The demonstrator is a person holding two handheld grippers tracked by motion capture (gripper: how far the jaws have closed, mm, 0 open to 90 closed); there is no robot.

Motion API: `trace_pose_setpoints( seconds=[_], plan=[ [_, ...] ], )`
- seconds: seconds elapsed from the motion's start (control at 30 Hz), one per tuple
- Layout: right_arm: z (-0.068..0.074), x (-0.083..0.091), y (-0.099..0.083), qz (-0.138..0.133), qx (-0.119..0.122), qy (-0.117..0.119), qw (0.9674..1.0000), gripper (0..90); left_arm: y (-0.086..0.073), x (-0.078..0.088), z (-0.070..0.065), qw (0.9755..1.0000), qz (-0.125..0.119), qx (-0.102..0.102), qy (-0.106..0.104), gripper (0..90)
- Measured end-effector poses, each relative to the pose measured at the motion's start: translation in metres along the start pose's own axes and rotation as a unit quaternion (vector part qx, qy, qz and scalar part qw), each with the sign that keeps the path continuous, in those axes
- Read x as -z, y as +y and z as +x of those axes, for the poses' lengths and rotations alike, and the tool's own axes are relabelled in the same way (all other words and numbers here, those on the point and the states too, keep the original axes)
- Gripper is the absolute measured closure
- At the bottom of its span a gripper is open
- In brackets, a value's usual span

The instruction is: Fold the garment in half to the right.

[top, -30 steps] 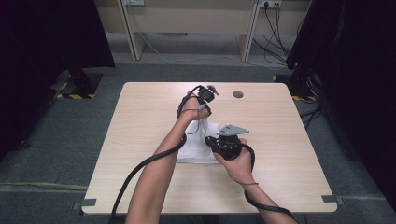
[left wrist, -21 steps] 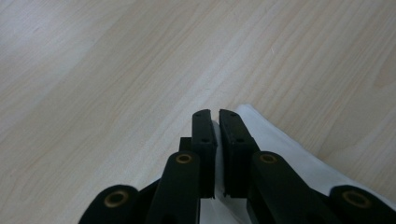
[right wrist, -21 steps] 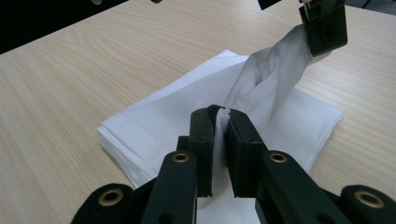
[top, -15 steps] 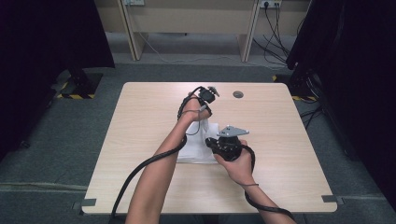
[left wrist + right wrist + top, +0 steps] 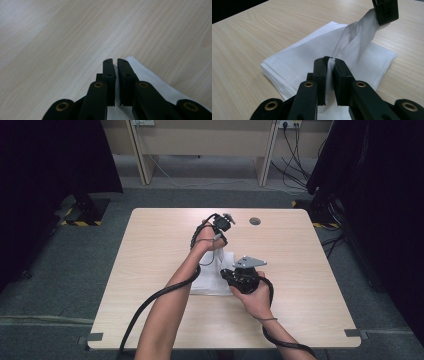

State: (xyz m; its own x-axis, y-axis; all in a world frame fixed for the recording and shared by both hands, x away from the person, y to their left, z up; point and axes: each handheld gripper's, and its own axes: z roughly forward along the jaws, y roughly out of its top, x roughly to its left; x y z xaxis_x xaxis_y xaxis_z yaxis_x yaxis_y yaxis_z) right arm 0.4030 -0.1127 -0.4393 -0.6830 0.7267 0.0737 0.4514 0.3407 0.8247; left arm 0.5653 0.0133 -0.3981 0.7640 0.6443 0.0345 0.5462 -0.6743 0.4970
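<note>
Mid-fold: both the left gripper (image 5: 115,61) and the right gripper (image 5: 329,60) are clamped on the white folded cloth (image 5: 312,60)'s top layer; next, judging by this, carry it across evenly.

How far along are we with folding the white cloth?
Done: the cloth already lies folded in layers on the table. In hand: left gripper and right gripper each pinch its top layer, lifted and twisted between them. Left: lay that layer flat and let go.
</note>
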Motion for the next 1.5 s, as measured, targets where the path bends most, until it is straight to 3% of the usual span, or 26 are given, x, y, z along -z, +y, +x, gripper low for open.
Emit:
trace_pose_setpoints(
  seconds=[1.5],
  plan=[
    [-0.005, -0.005, -0.015, 0.015, -0.012, -0.003, 0.9998, 80.9, -0.003, -0.017, -0.007, 0.9999, 0.005, -0.007, -0.008, 84.3]
  ],
)
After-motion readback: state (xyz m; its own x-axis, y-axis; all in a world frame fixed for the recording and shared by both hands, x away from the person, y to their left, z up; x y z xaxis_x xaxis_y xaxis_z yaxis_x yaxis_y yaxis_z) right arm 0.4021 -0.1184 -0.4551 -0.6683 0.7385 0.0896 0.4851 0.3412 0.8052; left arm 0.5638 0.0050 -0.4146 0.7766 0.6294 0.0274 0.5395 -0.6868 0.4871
